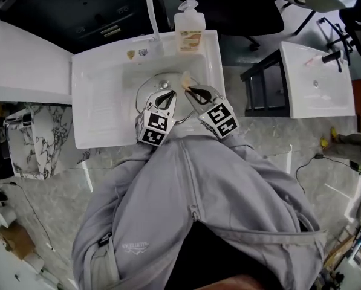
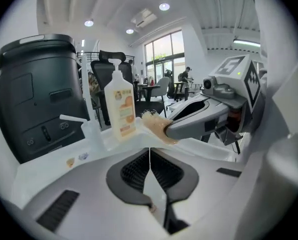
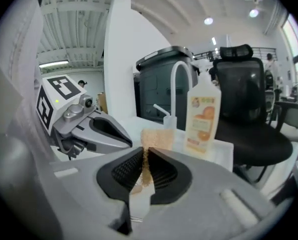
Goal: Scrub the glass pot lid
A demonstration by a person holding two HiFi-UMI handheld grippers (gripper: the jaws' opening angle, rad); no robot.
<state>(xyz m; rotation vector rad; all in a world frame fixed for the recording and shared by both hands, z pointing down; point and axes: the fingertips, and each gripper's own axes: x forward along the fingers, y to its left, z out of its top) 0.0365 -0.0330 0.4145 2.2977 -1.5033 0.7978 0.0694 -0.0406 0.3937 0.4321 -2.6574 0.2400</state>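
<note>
The glass pot lid (image 1: 145,95) lies in the white sink basin (image 1: 95,101), partly hidden under both grippers; neither gripper view shows it. My left gripper (image 1: 164,95) hangs over the lid with its jaws shut (image 2: 149,151), and I see nothing between them. My right gripper (image 1: 191,89) is to its right, shut on a tan scrub sponge (image 3: 156,140) that sticks out past its tips. That sponge (image 2: 156,125) shows in the left gripper view at the end of the right gripper, just above the sink. The two grippers point toward the back of the sink, their tips close together.
A pump bottle of dish soap (image 1: 189,29) stands on the sink's back rim beside the white faucet (image 1: 151,11). A black bin (image 2: 34,94) is behind the sink. A second white sink (image 1: 316,80) sits at the right. The person's grey jacket (image 1: 192,210) fills the near side.
</note>
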